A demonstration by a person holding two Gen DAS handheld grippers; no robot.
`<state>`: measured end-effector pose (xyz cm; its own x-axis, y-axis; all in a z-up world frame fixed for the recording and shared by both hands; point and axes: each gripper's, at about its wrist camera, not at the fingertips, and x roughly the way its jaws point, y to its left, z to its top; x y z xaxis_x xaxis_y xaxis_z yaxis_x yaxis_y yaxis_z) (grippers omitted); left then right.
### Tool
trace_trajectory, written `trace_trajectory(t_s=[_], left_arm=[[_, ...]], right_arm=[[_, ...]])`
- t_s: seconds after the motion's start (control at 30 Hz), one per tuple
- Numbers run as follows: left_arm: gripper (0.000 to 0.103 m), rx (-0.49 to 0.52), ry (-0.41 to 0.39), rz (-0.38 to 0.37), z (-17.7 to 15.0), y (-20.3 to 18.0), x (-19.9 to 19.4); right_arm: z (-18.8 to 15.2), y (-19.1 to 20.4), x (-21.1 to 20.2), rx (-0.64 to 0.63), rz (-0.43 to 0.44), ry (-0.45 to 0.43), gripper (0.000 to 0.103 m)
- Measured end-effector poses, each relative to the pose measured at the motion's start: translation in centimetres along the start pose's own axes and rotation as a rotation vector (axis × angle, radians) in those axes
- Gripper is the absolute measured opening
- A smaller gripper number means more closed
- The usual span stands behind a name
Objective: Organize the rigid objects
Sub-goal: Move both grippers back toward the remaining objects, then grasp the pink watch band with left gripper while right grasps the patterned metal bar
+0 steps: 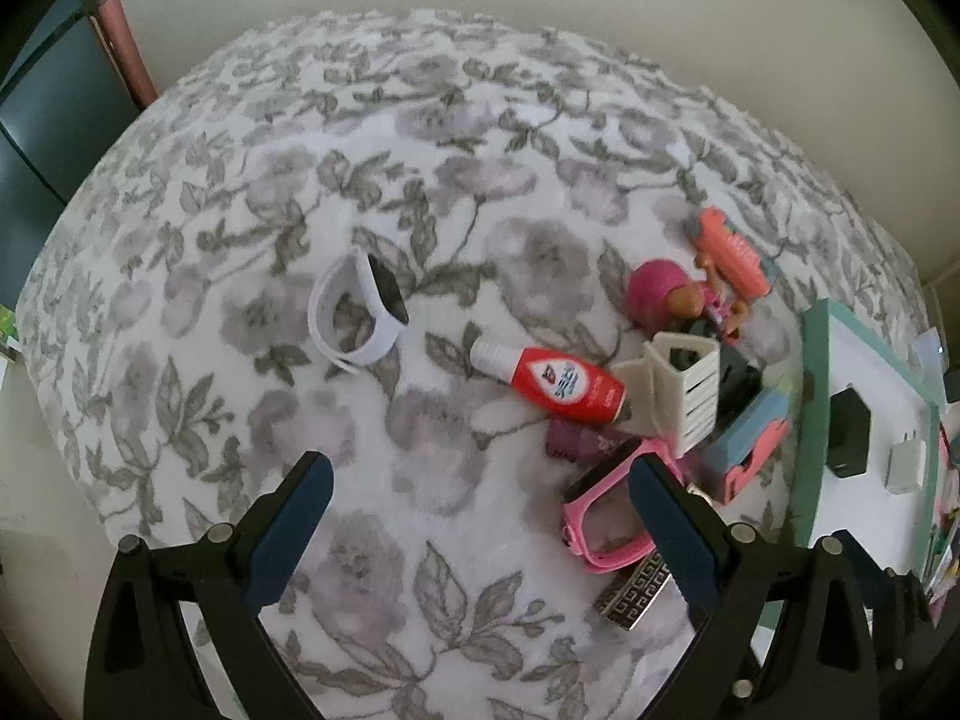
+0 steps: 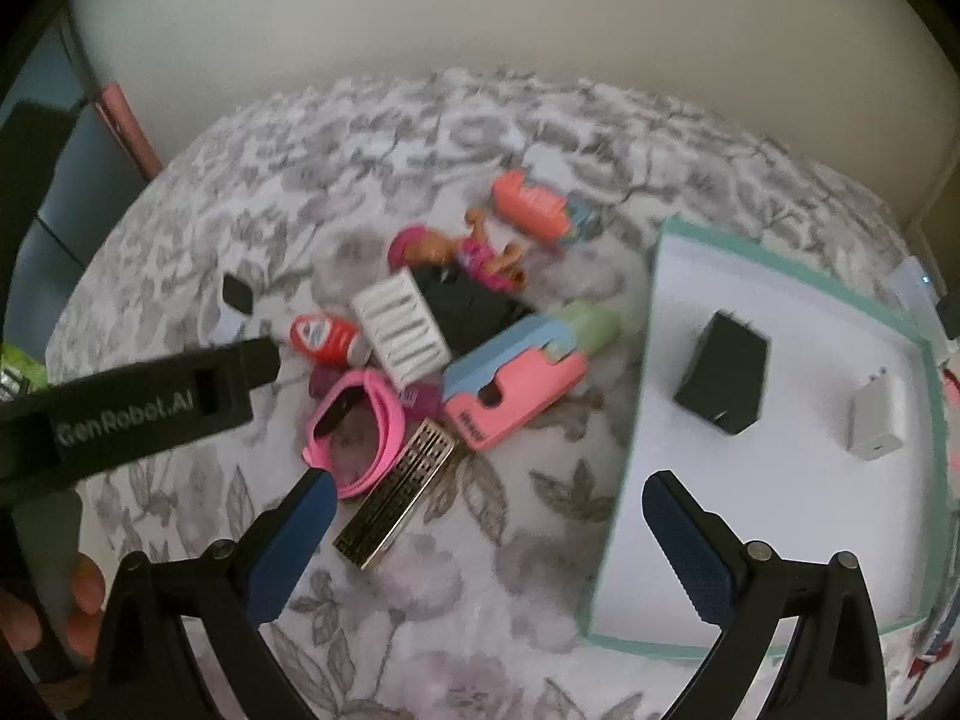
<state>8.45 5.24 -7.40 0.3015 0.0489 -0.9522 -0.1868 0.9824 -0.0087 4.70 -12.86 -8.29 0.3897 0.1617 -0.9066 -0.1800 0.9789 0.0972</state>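
On the floral bedspread (image 1: 420,192), far left of everything else, a white wristband (image 1: 354,315) lies alone, its dark face turned right. The left hand-held gripper (image 1: 480,504) hovers with its jaws spread wide and empty. Right of the band, the red bottle (image 1: 552,381) lies on its side, long axis running left to right, white cap pointing left, base against the pile. It sits ahead and a little right of the left hand-held gripper, which looks nearer to it. The pink watch (image 1: 606,516) rests just beside that gripper's right finger, next to a patterned gold bar (image 2: 396,498) whose long axis runs near-left to far-right. The right hand-held gripper (image 2: 486,531), also wide and empty, hangs over the near edge of the teal-rimmed tray (image 2: 636,408), where a black charger (image 2: 723,378) and a white charger (image 2: 873,420) already lie.
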Motion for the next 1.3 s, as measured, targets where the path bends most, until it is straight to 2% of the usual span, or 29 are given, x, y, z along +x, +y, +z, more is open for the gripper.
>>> trace_trajectory(t_s=[0.13, 0.43, 0.67, 0.7, 0.77, 0.83, 0.93, 1.1, 1.17, 1.3], left_arm=[[0.099, 0.008, 0.061, -0.006, -0.2, -0.1, 1.6], [0.098, 0.065, 0.096, -0.017, -0.1, -1.5, 3.3], [0.092, 0.117, 0.114, -0.019, 0.0, -3.2, 5.1], [0.082, 0.127, 0.116, -0.020, 0.0, -3.5, 5.3], [0.072, 0.145, 0.127, -0.030, -0.1, -4.1, 6.0], [0.071, 0.164, 0.127, -0.026, -0.2, -4.6, 6.3], [0.062, 0.184, 0.116, -0.039, -0.2, -5.3, 6.3], [0.036, 0.216, 0.106, -0.073, -0.2, -6.5, 6.1], [0.032, 0.218, 0.105, -0.072, -0.2, -6.7, 6.0], [0.014, 0.189, 0.112, -0.087, 0.1, -5.4, 5.9]], right_arm=[[-0.3, 0.5, 1.3, -0.010, 0.004, 0.040, 0.103], [-0.8, 1.0, 2.7, -0.041, 0.009, 0.083, 0.103], [-0.7, 1.1, 3.1, -0.046, 0.010, 0.091, 0.103], [-0.7, 1.3, 3.2, -0.049, 0.007, 0.092, 0.103], [-0.6, 1.4, 3.3, -0.054, 0.003, 0.090, 0.103], [-0.6, 1.6, 3.5, -0.057, -0.002, 0.090, 0.103], [-0.5, 1.8, 3.6, -0.065, -0.005, 0.091, 0.103], [-0.4, 1.9, 3.7, -0.066, -0.005, 0.090, 0.103], [-0.5, 1.8, 3.7, -0.066, -0.007, 0.088, 0.103], [-0.5, 2.0, 3.8, -0.075, -0.017, 0.088, 0.103]])
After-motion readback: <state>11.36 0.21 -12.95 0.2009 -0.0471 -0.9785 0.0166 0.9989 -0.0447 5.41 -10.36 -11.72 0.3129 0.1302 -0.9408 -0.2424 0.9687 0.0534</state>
